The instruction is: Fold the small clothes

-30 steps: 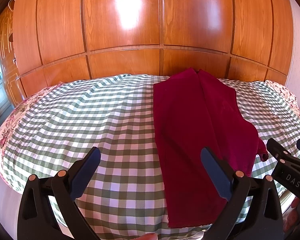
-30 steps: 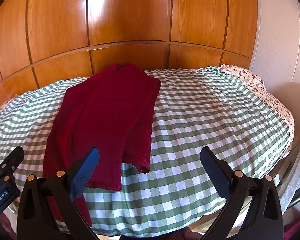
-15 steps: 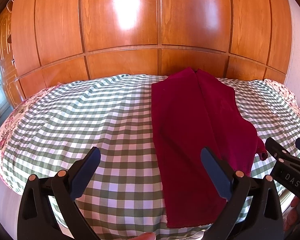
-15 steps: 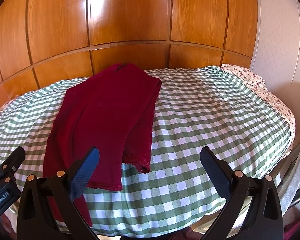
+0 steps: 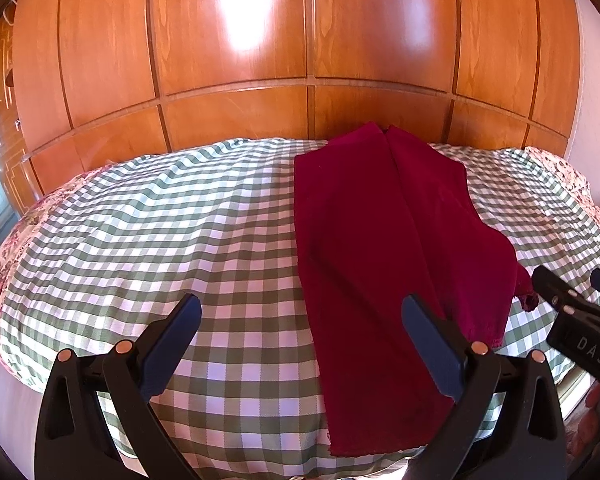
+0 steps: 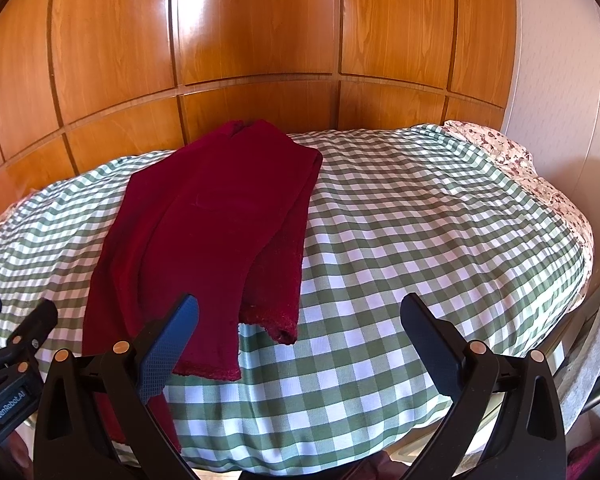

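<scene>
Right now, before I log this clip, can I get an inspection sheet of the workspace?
Surface: green-and-white checked bedspread, rumpled, floral trim at its edges.
Job's things: dark red garment laid lengthwise, partly folded, one lace-edged hem overlapping the other near the front.
Clutter: nothing seen on the bedspread.
Grippers: left tongs open, empty, above the garment's near end; right tongs open, empty, beside its hems.
Cables: nothing seen.
Surroundings: wooden panelled wardrobe behind; pale wall to the right.

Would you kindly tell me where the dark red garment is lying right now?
The dark red garment lies lengthwise on the green checked bedspread, right of centre in the left wrist view, running toward the wooden panelling.
</scene>
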The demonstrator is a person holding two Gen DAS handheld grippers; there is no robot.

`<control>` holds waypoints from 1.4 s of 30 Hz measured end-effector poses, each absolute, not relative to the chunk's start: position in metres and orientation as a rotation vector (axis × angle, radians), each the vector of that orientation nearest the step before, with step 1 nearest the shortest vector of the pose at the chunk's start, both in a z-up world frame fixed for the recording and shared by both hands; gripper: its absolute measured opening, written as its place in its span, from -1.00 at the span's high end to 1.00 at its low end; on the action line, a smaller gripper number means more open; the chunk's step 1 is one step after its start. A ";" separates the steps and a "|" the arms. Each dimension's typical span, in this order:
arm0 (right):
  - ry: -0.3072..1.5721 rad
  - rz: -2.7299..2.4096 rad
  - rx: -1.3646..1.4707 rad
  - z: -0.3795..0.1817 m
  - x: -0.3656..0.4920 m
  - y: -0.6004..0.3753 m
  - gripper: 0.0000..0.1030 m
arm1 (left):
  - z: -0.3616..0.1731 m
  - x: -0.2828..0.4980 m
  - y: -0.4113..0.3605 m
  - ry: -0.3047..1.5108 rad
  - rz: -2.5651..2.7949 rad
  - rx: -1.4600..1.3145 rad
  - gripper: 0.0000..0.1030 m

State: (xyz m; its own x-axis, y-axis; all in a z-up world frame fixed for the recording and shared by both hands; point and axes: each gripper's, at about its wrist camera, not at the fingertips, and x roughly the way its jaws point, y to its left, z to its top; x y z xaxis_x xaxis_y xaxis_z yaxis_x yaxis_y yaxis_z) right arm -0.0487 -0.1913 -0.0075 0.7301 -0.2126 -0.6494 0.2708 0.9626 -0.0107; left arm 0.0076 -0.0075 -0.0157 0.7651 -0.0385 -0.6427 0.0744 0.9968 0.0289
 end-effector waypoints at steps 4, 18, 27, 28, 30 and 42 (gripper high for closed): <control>0.718 -0.265 0.098 -0.011 -0.046 -0.196 -0.94 | -0.021 0.010 -0.012 0.713 -0.091 0.068 -0.94; 0.747 -0.082 0.246 0.000 -0.010 -0.238 -0.38 | -0.079 0.023 -0.064 0.878 -0.377 0.271 -0.14; 0.948 0.220 0.414 -0.036 0.056 -0.230 0.36 | -0.046 0.040 -0.014 0.849 -0.466 0.028 0.96; 0.936 0.231 0.400 -0.033 0.059 -0.228 0.52 | -0.041 0.043 -0.004 0.840 -0.453 -0.007 0.96; 0.907 0.240 0.359 -0.025 0.061 -0.222 0.67 | -0.026 0.060 0.028 0.814 -0.396 -0.097 0.97; 0.758 0.075 0.201 0.043 0.089 -0.293 0.83 | 0.028 0.193 0.183 0.709 0.113 -0.241 1.00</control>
